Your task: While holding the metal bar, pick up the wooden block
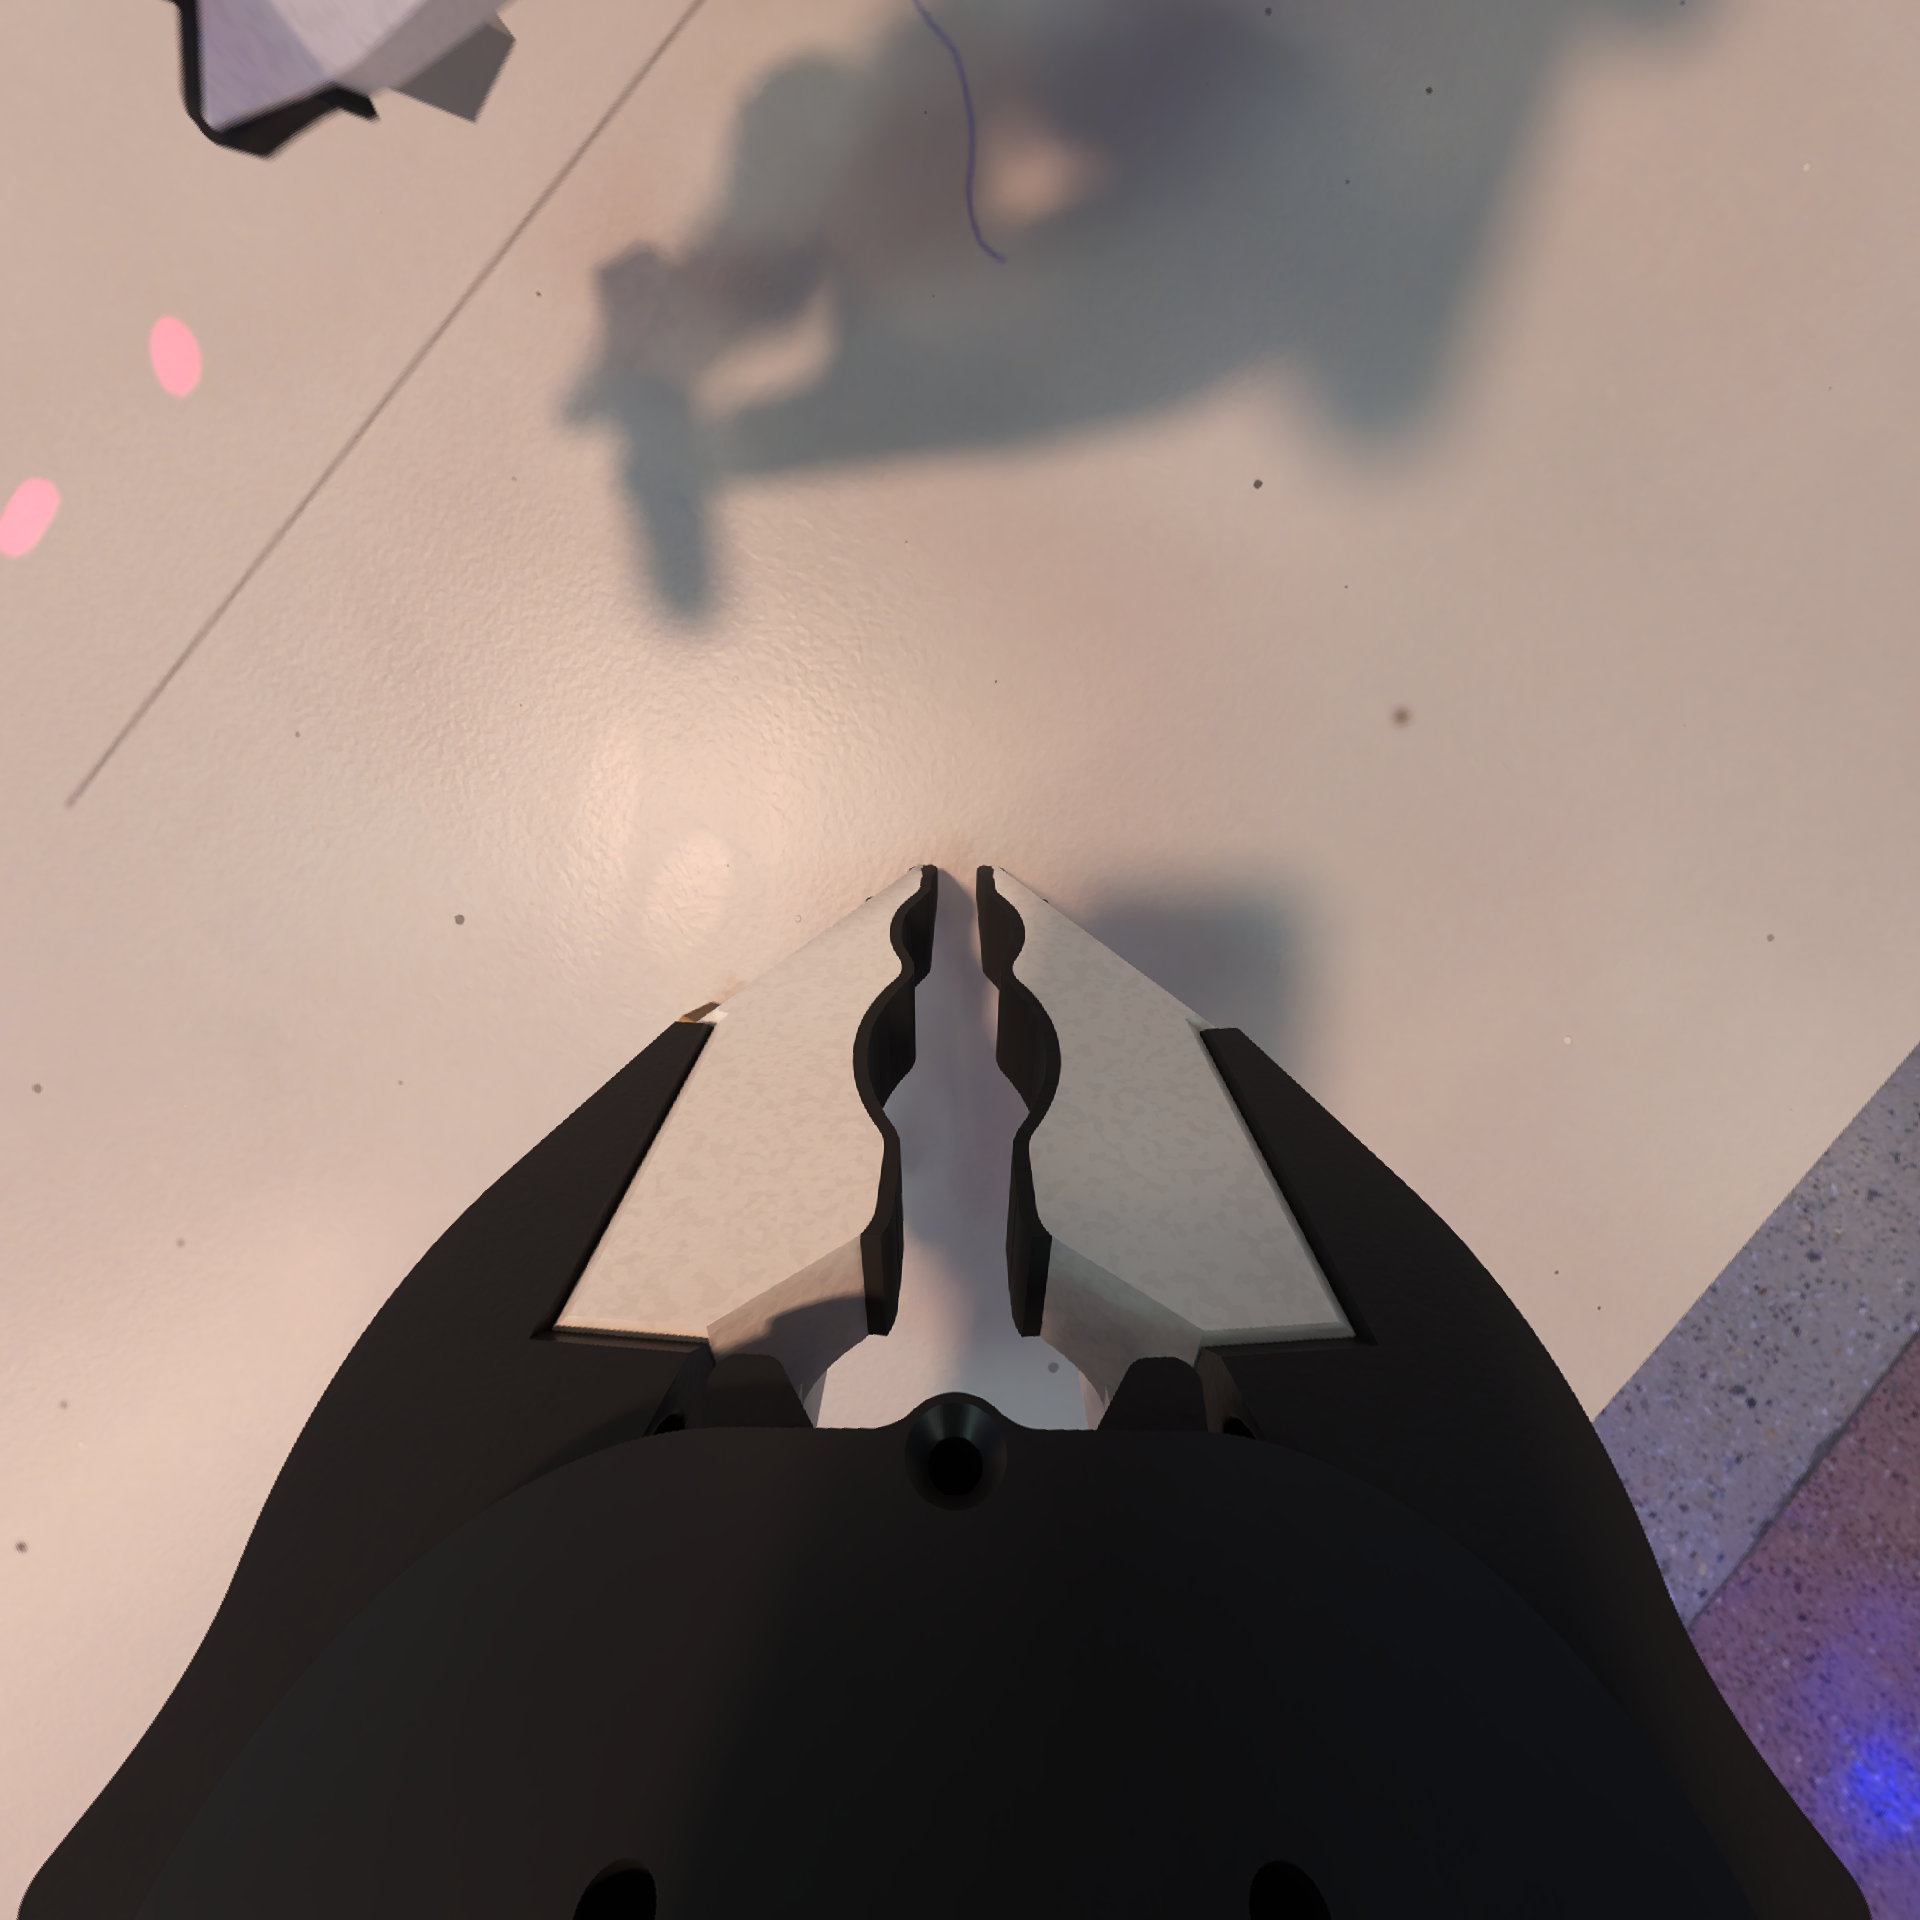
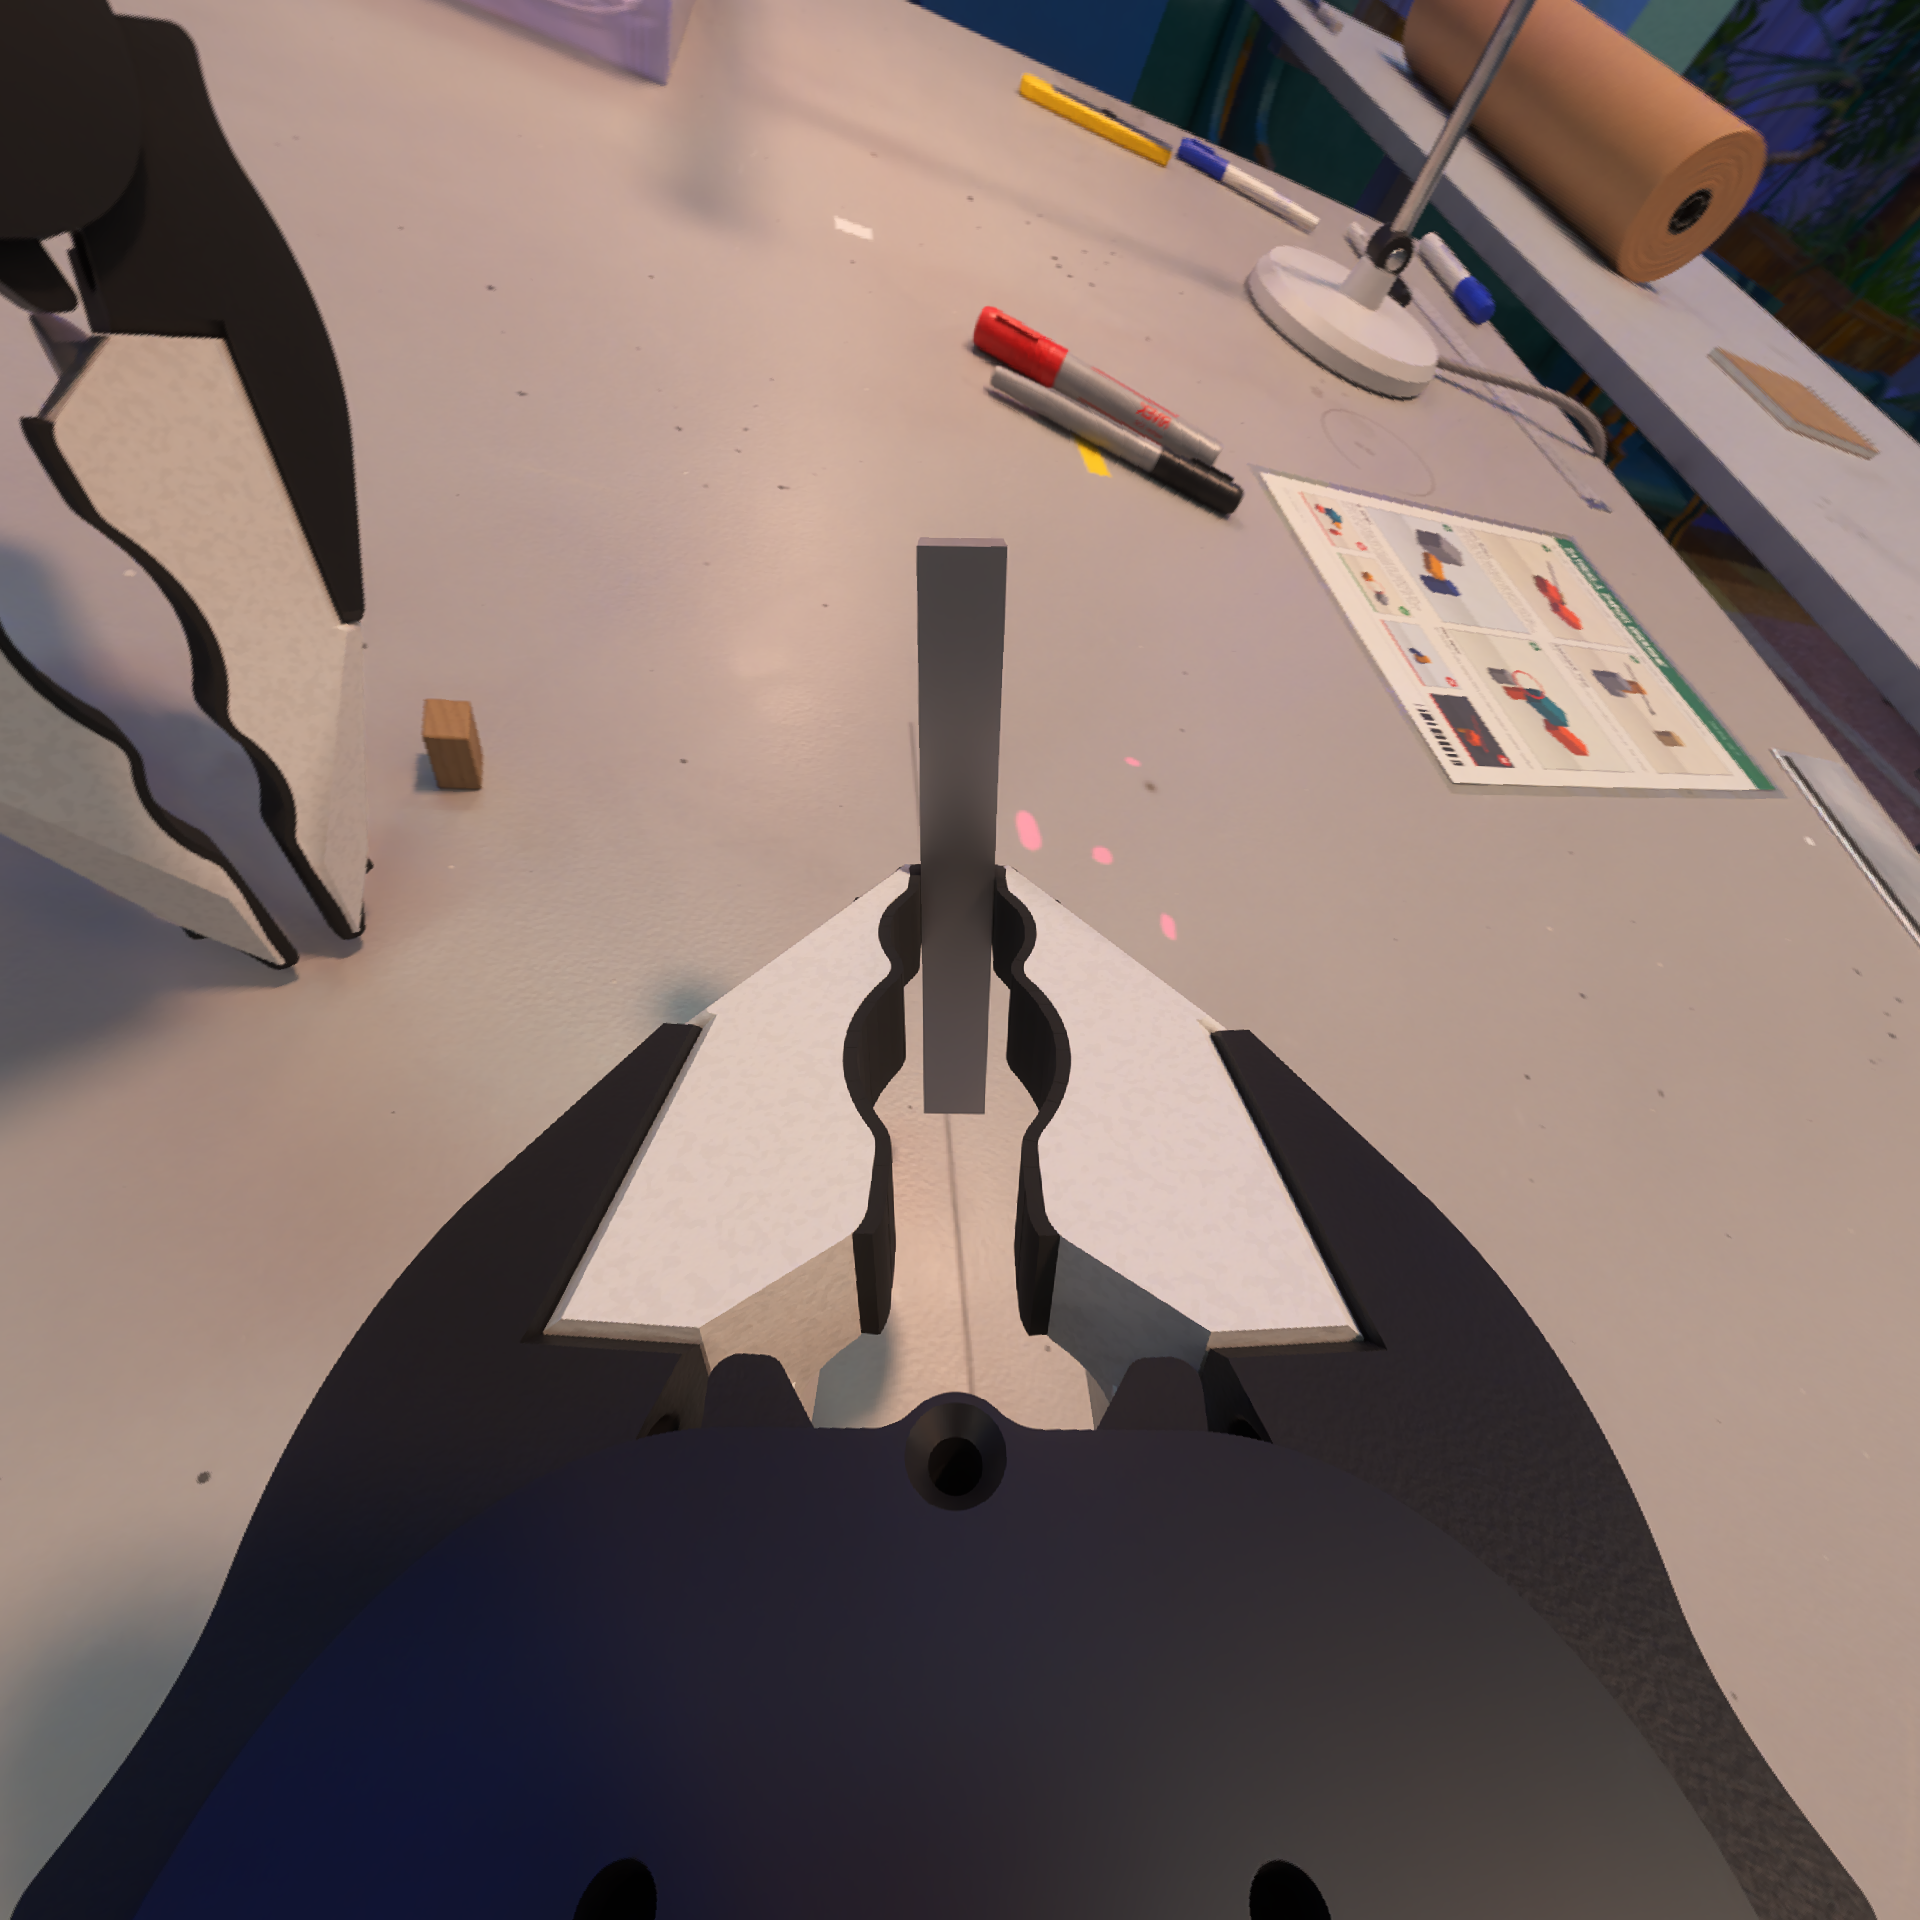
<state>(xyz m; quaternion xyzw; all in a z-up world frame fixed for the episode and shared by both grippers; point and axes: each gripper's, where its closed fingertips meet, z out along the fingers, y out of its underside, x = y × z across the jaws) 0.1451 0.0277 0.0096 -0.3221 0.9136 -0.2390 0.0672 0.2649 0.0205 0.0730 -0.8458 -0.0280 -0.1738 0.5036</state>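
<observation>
While the right claw (image 2: pixel 958 883) clamps the stiff metal bar (image 2: pixel 961 727), the left claw (image 1: pixel 956 873), nearly closed and empty, stands near the wooden block (image 2: pixel 453 744) on the worktop (image 2: pixel 1351 1039); likely light and rigid, grip its flat sides.

Wooden block (image 2: pixel 452 744) on table (image 2: pixel 623 416), left of metal bar (image 2: pixel 961 727).

Pale table (image 2: pixel 644 436) carries the wooden block (image 2: pixel 452 744), 3 markers (image 2: pixel 1107 410) nearby, a lamp base (image 2: pixel 1340 312) — and a printed sheet (image 2: pixel 1507 634).
</observation>
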